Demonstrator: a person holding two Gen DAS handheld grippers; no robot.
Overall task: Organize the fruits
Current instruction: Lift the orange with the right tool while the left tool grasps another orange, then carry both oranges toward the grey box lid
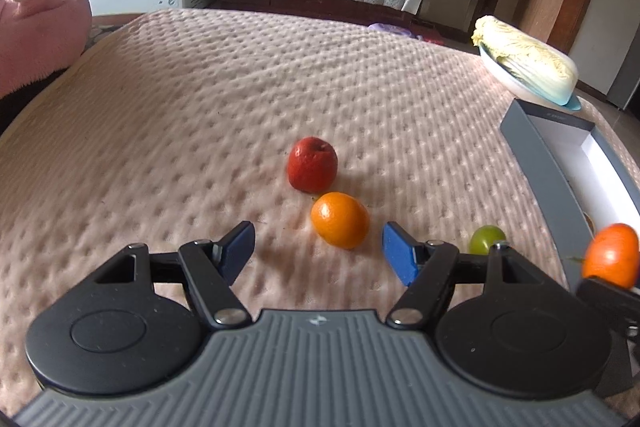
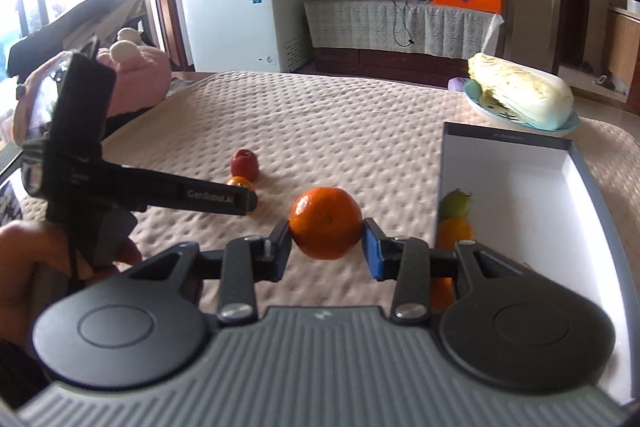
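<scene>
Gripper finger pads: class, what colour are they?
Blue. The pads show best in the left wrist view, on the open left gripper.

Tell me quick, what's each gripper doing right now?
Left gripper: open, empty, an orange on the bed ahead of it.
Right gripper: shut on a tangerine.

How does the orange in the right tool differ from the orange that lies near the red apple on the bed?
The held orange is clamped between the fingers of the right tool, off the bed; the loose orange rests on the bedspread, right beside the apple. The held orange is a deeper orange; the loose one is paler and yellower. The open left tool points at the loose orange without touching it. Both are round and whole.
</scene>
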